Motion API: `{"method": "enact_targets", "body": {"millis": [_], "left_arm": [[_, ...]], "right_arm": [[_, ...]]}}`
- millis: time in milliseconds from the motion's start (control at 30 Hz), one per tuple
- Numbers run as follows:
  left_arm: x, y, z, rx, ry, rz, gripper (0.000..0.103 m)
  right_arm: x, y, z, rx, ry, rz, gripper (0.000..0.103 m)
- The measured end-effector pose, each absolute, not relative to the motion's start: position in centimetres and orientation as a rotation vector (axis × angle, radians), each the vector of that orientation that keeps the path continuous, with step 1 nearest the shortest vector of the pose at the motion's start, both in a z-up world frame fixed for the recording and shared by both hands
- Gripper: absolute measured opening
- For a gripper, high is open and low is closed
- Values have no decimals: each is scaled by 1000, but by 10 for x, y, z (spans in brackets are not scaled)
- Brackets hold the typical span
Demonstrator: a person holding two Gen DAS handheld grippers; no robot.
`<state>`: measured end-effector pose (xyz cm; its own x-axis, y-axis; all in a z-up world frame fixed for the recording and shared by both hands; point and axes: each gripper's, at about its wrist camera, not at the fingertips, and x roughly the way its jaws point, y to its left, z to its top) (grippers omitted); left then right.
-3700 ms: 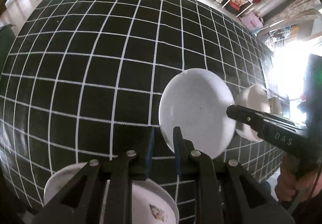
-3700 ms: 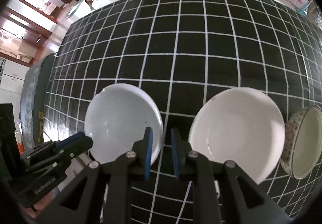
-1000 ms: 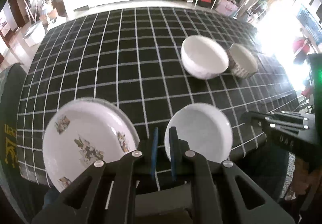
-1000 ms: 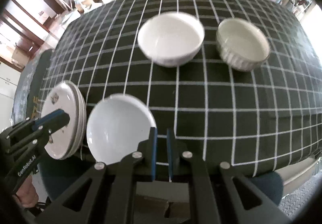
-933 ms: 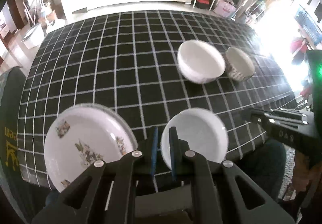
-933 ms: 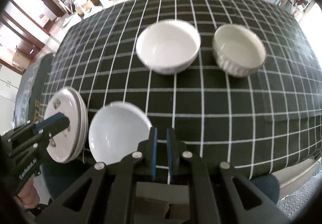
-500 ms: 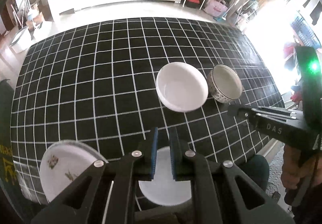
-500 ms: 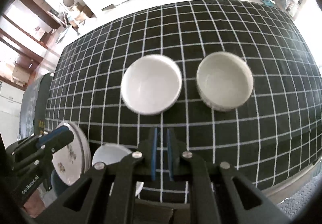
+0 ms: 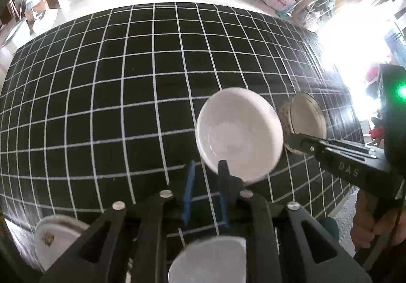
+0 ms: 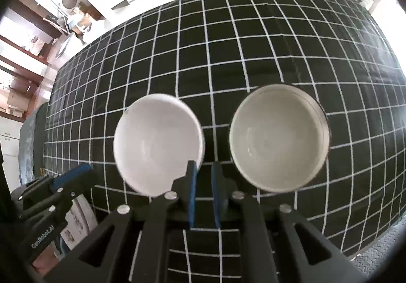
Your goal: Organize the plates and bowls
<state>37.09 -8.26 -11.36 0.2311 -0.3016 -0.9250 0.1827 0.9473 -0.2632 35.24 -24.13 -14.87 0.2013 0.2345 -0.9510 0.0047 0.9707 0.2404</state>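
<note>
Hovering over checked tablecloth: left gripper jaws opening, nothing between; right gripper jaws opening, empty, between white bowl and patterned bowl.

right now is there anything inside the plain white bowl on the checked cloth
Nothing shows inside the plain white ceramic bowl: its bare floor is visible. The right hand-held gripper, jaws opening with nothing between them, hides a small part of its near rim.

"DAS" in pale letters on black right gripper arm, left wrist view; "GenRobot.AI" in white on black left gripper body, right wrist view.
</note>
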Motion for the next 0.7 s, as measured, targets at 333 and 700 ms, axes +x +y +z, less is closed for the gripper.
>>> {"method": "enact_targets", "body": {"millis": [333, 700], "left_arm": [[390, -101, -138, -44, 1322, -312, 17], [395, -96, -145, 3, 1326, -299, 9]], "right_arm": [[367, -237, -164, 193, 1394, 188, 18], [355, -233, -172, 127, 1394, 189, 17]]}}
